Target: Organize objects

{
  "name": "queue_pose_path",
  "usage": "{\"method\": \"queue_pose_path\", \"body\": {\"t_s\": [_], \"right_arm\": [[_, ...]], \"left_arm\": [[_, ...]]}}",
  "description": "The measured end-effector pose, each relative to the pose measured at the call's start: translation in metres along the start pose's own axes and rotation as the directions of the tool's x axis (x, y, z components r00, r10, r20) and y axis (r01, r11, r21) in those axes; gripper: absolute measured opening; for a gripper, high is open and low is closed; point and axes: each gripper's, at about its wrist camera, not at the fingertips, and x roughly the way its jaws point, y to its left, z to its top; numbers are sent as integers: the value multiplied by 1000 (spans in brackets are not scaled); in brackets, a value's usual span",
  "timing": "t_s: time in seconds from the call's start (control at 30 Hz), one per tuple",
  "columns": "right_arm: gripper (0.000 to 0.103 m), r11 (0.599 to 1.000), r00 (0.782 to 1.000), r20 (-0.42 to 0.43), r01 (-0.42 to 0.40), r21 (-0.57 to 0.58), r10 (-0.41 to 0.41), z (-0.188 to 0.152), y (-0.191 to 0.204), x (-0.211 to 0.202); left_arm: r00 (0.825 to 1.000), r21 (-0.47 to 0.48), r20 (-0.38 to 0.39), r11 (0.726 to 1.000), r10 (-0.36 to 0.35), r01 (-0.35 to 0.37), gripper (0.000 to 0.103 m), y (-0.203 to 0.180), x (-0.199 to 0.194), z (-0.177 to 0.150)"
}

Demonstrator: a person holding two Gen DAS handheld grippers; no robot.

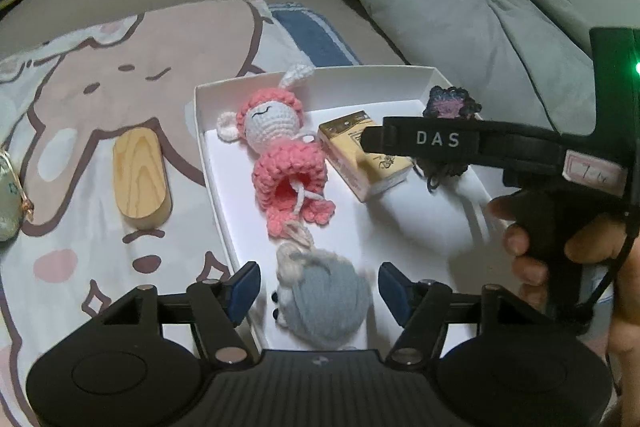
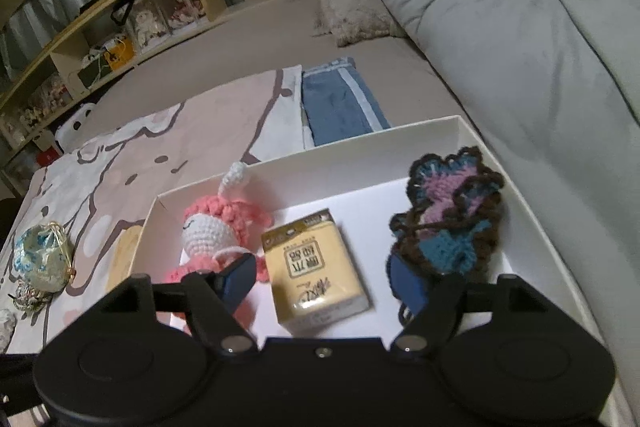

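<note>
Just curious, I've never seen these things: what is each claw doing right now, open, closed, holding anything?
Left gripper: open, astride the grey knitted toy in the white box, not clamping it.
Right gripper: open, holding nothing, above the yellow carton.

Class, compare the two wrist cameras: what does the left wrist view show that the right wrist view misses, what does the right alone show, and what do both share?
Left wrist only: the grey knitted toy between the open left claw, and the right claw's body.
Right wrist only: the brocade pouch seen whole, the shelves, and the open right claw.
Both: white box, pink crochet doll, yellow carton, crochet butterfly.
</note>
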Motion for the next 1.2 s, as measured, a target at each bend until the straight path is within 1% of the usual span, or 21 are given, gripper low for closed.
{"method": "queue_pose_path", "body": {"t_s": [0.17,0.33,0.63,0.87,0.93,1.1,1.17,1.2], "right_arm": [[75,1000,1000,-1,-11,20,11,3,-3,-13],[75,1000,1000,5,-19,24,19,4,-2,-22],[77,1000,1000,15,12,-11,-11,1,6,-48],[80,998,997,62,44,-43,-42,-3,18,-89],[81,997,996,63,61,-53,-58,-7,21,-99],[84,991,992,73,108,-74,-102,-16,25,-120],[86,990,991,80,117,-84,-110,-20,26,-129],[87,989,990,82,120,-89,-113,-22,27,-134]], "left_arm": [[1000,16,10,1000,24,-24,68,-4,-9,1],[999,12,23,1000,29,-29,68,-4,-22,0],[997,8,52,999,50,-51,68,-3,-50,-3],[993,-18,90,997,72,-71,69,5,-76,-7],[991,-27,102,996,82,-79,72,9,-83,-8],[984,-48,139,993,111,-105,87,17,-102,-14],[982,-57,153,993,115,-107,91,20,-108,-16],[980,-60,160,992,117,-109,96,22,-111,-17]]}}
